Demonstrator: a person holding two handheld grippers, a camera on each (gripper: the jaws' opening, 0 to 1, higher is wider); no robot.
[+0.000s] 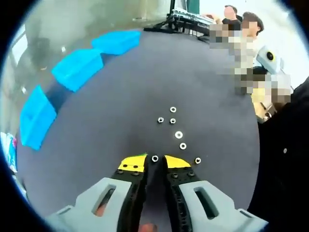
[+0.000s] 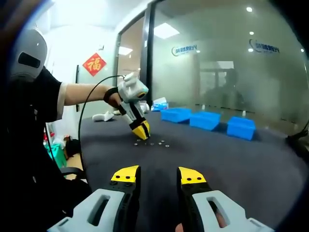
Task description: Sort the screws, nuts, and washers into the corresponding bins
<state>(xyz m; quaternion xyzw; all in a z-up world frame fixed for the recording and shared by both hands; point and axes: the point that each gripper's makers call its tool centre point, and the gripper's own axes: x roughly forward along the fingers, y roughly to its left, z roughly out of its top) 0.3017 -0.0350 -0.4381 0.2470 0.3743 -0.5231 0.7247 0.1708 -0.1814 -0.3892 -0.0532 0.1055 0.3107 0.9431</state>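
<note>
Left claw (image 1: 155,162): bottom centre of the left gripper view, yellow tips pinching a small nut (image 1: 155,158) down on the counter (image 1: 120,116).
Right claw (image 2: 155,175): bottom of the right gripper view, jaws spread, nothing between them, raised above the counter.
Loose hardware: washers and nuts (image 1: 178,135) scattered just above and right of the left claw's tips.
Bins: three blue bins (image 1: 78,68) along the counter's upper-left edge in the left gripper view; at centre right in the right gripper view.

Small metal parts (image 2: 151,143) under the left gripper (image 2: 141,130), too small to tell apart
</note>
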